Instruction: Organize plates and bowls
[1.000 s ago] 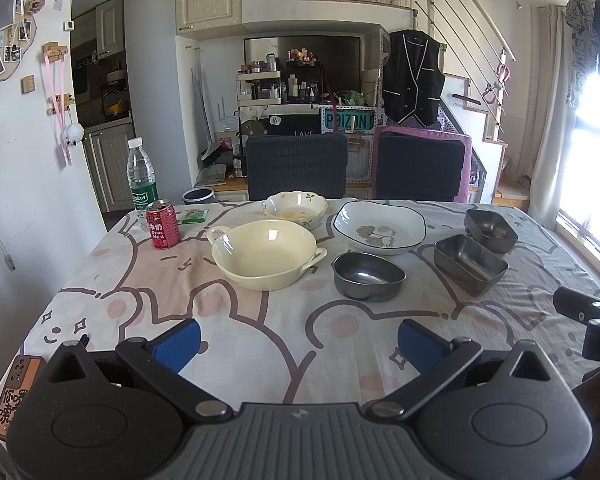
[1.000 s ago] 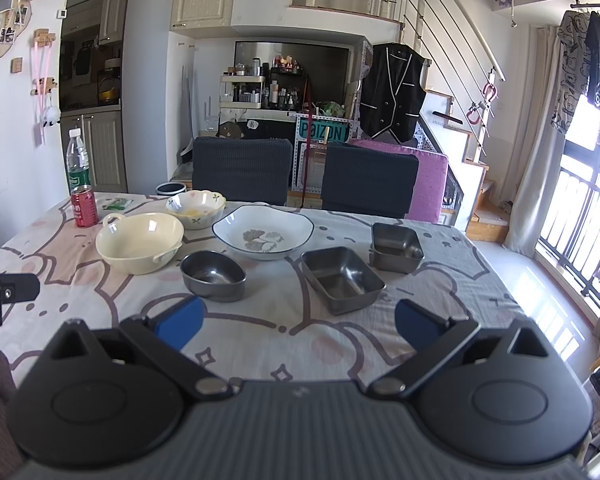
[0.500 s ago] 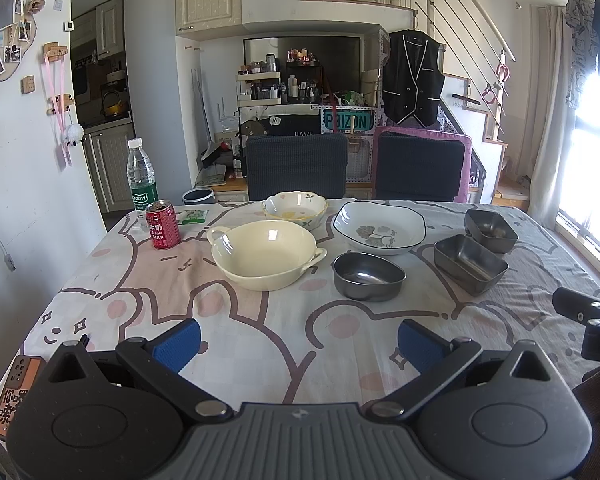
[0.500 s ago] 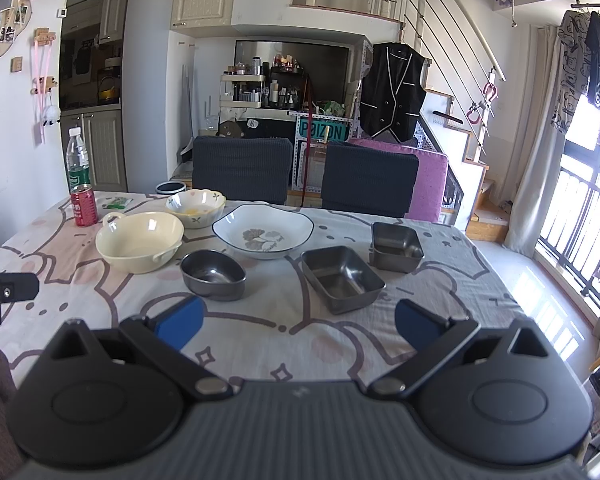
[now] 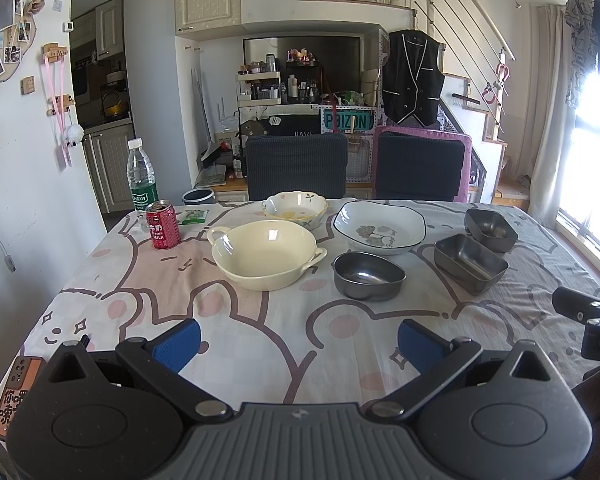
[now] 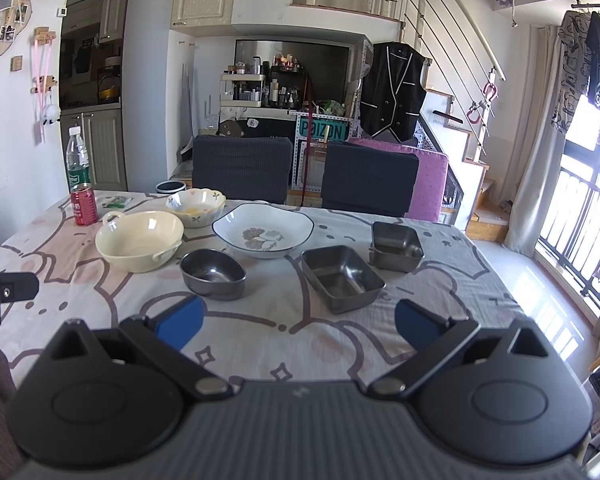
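Note:
Several dishes stand apart on the cartoon tablecloth: a cream two-handled bowl (image 5: 266, 254) (image 6: 139, 240), a small flowered bowl (image 5: 295, 209) (image 6: 196, 207) behind it, a white leaf-print plate (image 5: 379, 232) (image 6: 263, 235), an oval steel bowl (image 5: 368, 275) (image 6: 213, 273), a rectangular steel dish (image 5: 470, 263) (image 6: 341, 277) and a smaller steel dish (image 5: 491, 229) (image 6: 396, 246). My left gripper (image 5: 298, 344) is open over the near table edge, well short of the dishes, nothing between its blue pads. My right gripper (image 6: 298, 322) is open too, empty, in front of the steel dishes.
A red can (image 5: 163, 230) and a water bottle (image 5: 142, 182) stand at the far left corner beside a green packet (image 5: 193, 216). A phone (image 5: 14, 390) lies at the near left edge. Two dark chairs (image 5: 297, 166) line the far side. Bare cloth lies between grippers and dishes.

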A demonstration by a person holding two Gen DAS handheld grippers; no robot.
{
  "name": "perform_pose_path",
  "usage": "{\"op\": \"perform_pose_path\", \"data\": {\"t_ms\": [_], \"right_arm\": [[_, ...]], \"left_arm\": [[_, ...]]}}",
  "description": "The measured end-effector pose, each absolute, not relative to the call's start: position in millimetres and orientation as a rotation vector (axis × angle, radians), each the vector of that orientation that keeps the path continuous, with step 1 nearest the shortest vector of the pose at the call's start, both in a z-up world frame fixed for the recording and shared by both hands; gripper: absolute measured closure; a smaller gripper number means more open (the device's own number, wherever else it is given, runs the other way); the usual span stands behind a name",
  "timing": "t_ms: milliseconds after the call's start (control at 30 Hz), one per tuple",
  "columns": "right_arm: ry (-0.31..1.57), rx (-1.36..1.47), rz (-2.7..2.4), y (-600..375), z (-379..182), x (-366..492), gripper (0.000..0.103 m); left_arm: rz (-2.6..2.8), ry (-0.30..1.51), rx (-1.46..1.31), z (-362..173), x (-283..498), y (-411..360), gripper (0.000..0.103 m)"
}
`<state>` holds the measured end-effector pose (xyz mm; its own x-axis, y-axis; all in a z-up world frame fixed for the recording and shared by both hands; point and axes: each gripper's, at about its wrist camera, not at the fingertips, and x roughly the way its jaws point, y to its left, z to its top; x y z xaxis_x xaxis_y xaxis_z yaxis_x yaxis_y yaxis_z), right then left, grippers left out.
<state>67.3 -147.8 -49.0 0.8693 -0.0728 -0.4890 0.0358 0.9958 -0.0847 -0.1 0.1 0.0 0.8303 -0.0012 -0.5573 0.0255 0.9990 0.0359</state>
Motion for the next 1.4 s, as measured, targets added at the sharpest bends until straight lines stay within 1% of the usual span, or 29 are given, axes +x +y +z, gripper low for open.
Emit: {"op": "perform_pose_path", "data": {"t_ms": [800,1133,1400], "right_arm": [[0.512,-0.075,-0.059,-146.4,-47.5,66.2,0.0],[0.502,-0.042,-0.053,-147.5,-46.5,64.1,0.0],[0.487,-0.007,-0.056,-152.7,-33.5,77.6,0.0]], "left_arm": [[-0.001,0.589,0.039,-1.9,-0.8,-2.5,0.0],[-0.039,0.607,0.009,8.3,5.1,-0.8,0.0],[-0.093,0.566,0.03,29.0,32.7,-6.6,0.0]]}}
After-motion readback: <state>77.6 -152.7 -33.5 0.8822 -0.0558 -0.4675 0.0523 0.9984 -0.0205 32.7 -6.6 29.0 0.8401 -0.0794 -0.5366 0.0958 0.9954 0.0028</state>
